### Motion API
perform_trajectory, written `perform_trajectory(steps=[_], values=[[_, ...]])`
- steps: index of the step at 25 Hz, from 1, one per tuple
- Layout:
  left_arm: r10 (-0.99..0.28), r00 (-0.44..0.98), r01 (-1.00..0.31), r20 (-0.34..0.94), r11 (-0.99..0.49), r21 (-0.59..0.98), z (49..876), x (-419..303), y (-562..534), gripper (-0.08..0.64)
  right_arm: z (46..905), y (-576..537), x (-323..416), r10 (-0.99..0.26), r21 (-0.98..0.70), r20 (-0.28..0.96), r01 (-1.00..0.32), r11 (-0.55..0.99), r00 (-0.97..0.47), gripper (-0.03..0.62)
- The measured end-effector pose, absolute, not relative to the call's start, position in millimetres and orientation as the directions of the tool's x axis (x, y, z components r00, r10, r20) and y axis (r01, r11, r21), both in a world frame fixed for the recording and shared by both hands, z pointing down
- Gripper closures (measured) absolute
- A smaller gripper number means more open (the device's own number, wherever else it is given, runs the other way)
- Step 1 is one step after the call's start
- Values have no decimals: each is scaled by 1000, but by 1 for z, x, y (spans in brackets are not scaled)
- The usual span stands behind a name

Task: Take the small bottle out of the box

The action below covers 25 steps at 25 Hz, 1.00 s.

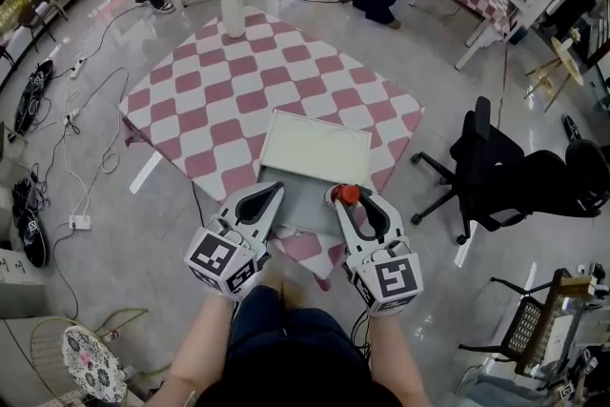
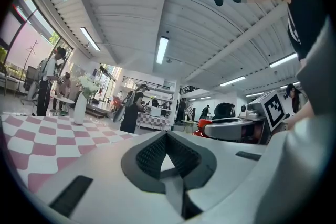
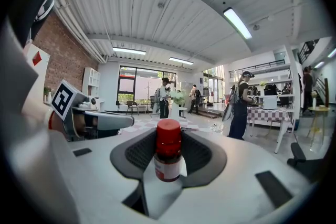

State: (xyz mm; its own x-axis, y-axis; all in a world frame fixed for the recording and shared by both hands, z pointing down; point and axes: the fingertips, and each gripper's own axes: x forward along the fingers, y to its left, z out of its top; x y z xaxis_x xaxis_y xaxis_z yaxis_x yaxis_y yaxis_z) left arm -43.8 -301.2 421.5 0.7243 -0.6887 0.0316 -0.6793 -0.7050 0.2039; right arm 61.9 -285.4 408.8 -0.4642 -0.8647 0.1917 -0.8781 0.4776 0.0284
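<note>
Checked worktop point(image 1: 286, 81) in the middle, and a pale box point(image 1: 315, 148) at its near edge with the lid open and leaning to the far side. Both hand-held grippers are over the near side of the box.

- **Left hand-held gripper** point(image 1: 270, 193): jaws narrow, tips together, nothing between them. It sits just left of the right one.
- **Right hand-held gripper** point(image 1: 347, 198): clamped on the small bottle point(image 3: 168, 152), which has a red cap and a white label. The pads press on both sides and the bottle stands upright.

From the head view the bottle is above the near right corner of the box. It looks clear of the inside, though I can't be sure how far above the rim.

Step in hand: the lift-out, which looks almost done.

Next move: carry the bottle off to the side to bare worktop, well apart from the box and lid. Keep it upright, set its base flat, then let go. The left hand-held gripper isn't needed.
</note>
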Motion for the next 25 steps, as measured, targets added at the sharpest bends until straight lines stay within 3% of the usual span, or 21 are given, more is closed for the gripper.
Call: perform_trajectory(steps=[25], values=[[-725, 687, -713, -45, -685, 152, 372, -62, -322, 557, 368, -292, 69, -877, 21, 130, -883, 469, -463, 448]])
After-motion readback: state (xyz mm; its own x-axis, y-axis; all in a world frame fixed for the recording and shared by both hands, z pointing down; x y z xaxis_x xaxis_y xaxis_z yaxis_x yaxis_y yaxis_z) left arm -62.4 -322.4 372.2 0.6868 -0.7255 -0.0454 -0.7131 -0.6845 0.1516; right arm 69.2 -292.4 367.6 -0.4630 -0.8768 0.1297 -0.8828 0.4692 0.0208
